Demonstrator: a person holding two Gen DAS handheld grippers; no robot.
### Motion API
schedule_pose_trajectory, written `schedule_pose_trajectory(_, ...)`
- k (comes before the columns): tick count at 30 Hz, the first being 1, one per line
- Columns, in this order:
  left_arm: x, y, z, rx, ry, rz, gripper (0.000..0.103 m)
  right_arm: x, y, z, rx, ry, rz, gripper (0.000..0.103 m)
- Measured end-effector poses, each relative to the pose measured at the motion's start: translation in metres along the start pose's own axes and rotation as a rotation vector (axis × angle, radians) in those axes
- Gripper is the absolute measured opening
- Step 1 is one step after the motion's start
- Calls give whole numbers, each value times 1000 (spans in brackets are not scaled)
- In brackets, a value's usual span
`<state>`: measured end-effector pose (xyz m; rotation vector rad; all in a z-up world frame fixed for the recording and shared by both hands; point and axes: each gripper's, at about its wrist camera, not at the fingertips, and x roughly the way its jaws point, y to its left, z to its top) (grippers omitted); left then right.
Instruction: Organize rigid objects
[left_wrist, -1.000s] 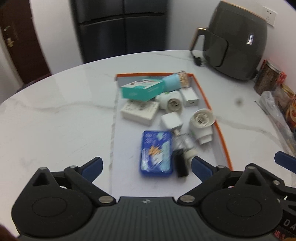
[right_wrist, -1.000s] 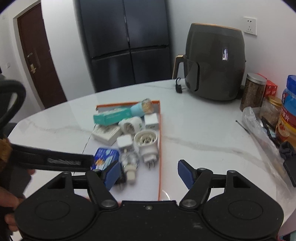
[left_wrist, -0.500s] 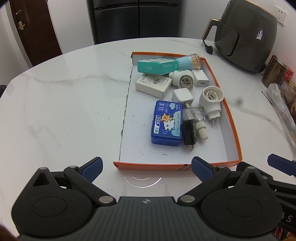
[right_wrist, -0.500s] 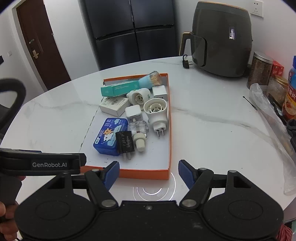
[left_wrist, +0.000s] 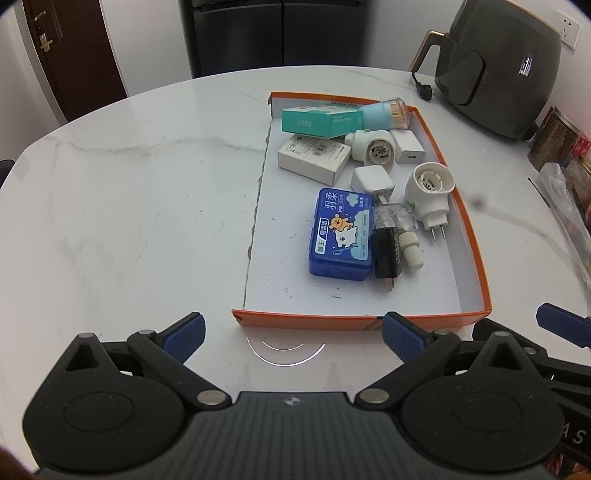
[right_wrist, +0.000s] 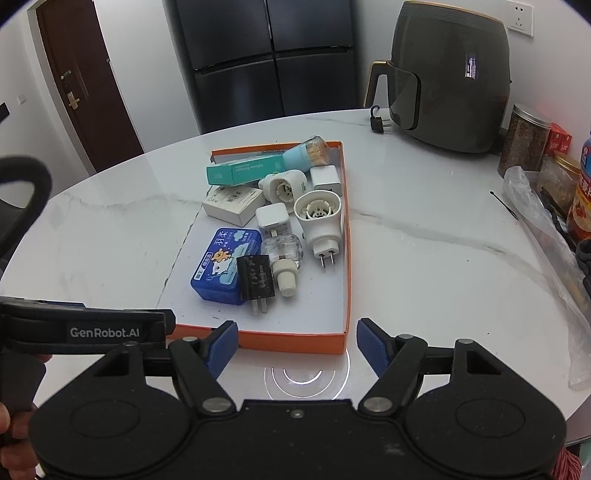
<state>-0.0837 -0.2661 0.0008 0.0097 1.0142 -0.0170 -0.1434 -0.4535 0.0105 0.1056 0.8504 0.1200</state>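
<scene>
An orange-rimmed cardboard tray (left_wrist: 476, 258) (right_wrist: 295, 341) lies on the white marble table. In it lie a blue case (left_wrist: 340, 232) (right_wrist: 223, 266), a black plug adapter (left_wrist: 386, 253) (right_wrist: 256, 282), a clear bottle (left_wrist: 400, 225) (right_wrist: 282, 254), white plug-in devices (left_wrist: 428, 188) (right_wrist: 319, 216), white chargers, a white box (left_wrist: 314, 158), a teal box (left_wrist: 321, 122) and a toothpick jar (left_wrist: 386, 114). My left gripper (left_wrist: 291, 332) is open and empty, just in front of the tray's near edge. My right gripper (right_wrist: 297, 345) is open and empty, at the tray's near right corner.
A dark air fryer (left_wrist: 502, 62) (right_wrist: 450, 77) stands at the back right. Jars (right_wrist: 524, 140) and a plastic bag (right_wrist: 546, 236) crowd the right edge. A fridge and a brown door stand behind the table. The left gripper's body (right_wrist: 85, 330) shows at left in the right wrist view.
Both grippers have pulled back from over the tray towards its near edge. The tray's front rim has come into sight. Both stayed open.
</scene>
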Motion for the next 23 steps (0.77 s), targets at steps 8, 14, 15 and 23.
schedule_pose_trajectory(8, -2, 0, -1, 7, -4, 0, 103, 0, 1, -1, -1, 0, -1, 84)
schedule_pose_trajectory(14, -3, -1, -2, 12, -5, 0, 103, -1, 1, -1, 1, -1, -2, 84)
schedule_pose_trajectory(15, -4, -1, -2, 13, -6, 1, 103, -2, 1, -1, 1, -1, -2, 84)
schedule_pose_trajectory(23, -5, -1, -4, 18, -15, 3, 103, -3, 1, -3, 0, -2, -4, 85)
